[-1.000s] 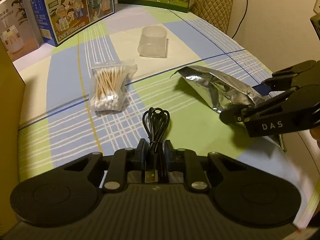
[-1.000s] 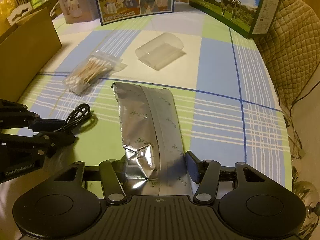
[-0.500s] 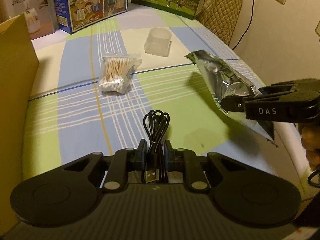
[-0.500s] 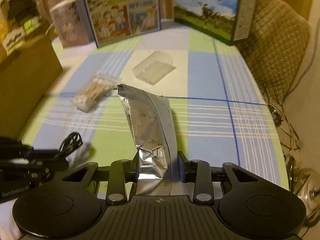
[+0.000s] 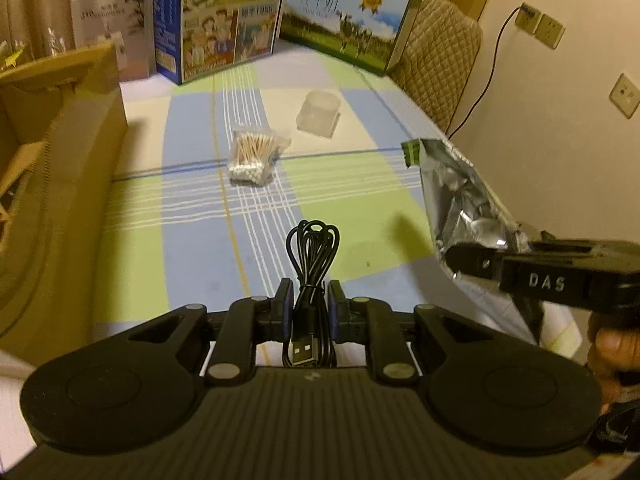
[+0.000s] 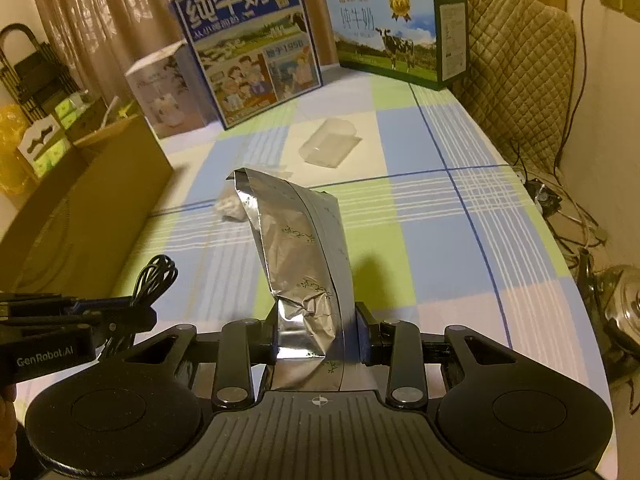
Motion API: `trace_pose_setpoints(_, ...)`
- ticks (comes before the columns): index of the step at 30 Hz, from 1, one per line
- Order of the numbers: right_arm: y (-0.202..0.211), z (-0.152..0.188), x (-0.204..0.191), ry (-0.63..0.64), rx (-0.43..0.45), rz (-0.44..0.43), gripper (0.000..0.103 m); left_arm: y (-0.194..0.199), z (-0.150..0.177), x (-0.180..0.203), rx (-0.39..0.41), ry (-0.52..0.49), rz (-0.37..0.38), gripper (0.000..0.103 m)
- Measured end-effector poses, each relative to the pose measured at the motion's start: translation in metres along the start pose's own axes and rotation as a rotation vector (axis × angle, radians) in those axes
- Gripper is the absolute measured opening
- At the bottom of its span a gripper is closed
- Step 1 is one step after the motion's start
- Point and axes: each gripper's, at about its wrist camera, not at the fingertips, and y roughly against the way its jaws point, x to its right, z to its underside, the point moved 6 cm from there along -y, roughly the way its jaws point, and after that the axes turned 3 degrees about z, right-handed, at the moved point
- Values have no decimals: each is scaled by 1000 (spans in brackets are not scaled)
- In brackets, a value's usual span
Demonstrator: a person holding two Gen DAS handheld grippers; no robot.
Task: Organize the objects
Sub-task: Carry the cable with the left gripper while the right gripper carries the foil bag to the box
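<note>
My left gripper (image 5: 310, 307) is shut on a coiled black USB cable (image 5: 313, 248), held clear above the checked tablecloth; the same cable (image 6: 156, 278) shows at the left of the right wrist view. My right gripper (image 6: 318, 330) is shut on the lower end of a silver foil pouch (image 6: 298, 248), which stands up in the air. That pouch (image 5: 460, 196) hangs at the right of the left wrist view. A bag of cotton swabs (image 5: 253, 155) and a clear plastic cup (image 5: 319, 114) on its side lie on the cloth farther off.
An open cardboard box (image 5: 56, 128) stands along the table's left side. Two milk cartons (image 6: 256, 52) (image 6: 394, 36) and a white box (image 6: 160, 92) line the far edge. A quilted chair back (image 6: 520, 72) and floor cables sit to the right.
Both grippers rose off the table, carrying the cable and the foil pouch up with them. The right jaws closed in on the pouch. The view now takes in more of the room.
</note>
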Motion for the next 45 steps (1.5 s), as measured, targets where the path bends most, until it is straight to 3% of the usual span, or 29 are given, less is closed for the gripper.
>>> trace_pose_setpoints(8, 45, 8, -22, -10, 49, -17, 31, 52, 2, 15, 70, -10, -1, 14)
trace_pose_setpoints(17, 66, 9, -60, 25, 78, -70, 31, 99, 7, 12, 125, -14, -24, 14)
trace_pose_setpoints(45, 61, 9, -145, 141, 64, -174, 31, 165, 21, -54, 193, 62, -113, 14)
